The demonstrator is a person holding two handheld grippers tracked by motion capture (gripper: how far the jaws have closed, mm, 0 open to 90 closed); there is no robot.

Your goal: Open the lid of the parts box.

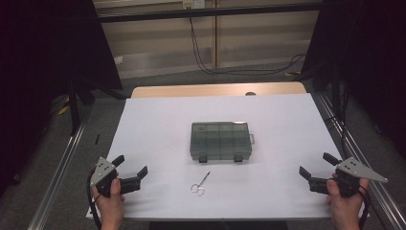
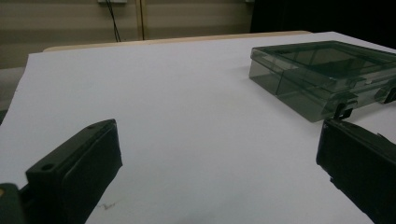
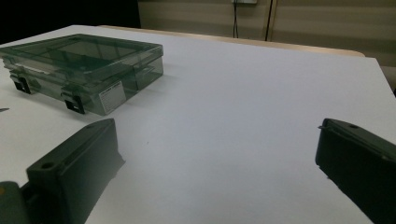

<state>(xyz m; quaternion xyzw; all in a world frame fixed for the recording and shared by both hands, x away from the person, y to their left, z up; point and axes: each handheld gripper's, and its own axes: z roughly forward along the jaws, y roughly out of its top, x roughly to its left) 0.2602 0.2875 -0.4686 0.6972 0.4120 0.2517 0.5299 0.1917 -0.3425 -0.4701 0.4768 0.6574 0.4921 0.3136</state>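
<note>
Organizer box: a smoky-clear plastic compartment box (image 1: 220,140) lay flat near the middle of the white sheet (image 1: 158,124), lid shut, with two dark latches on the edge facing the person and a small handle tab on its right side.
Box in the gripper views: it sat at the upper right in the left gripper view (image 2: 322,74) and at the upper left in the right gripper view (image 3: 84,70), where a small white label showed on one wall.
Scissors: small metal scissors (image 1: 199,185) lay on the sheet just in front of the box, apart from it, loops toward the person, tips pointing at the box.
Left gripper: the left gripper (image 1: 130,171) was held at the sheet's near left corner, well apart from box and scissors; its jaws stood wide apart with nothing between them.
Right gripper: the right gripper (image 1: 317,166) was held at the near right corner, likewise well apart from both; its jaws gaped wide over bare sheet, gripping nothing.
Table: a wooden tabletop (image 1: 215,89) showed beyond the sheet's far edge.
</note>
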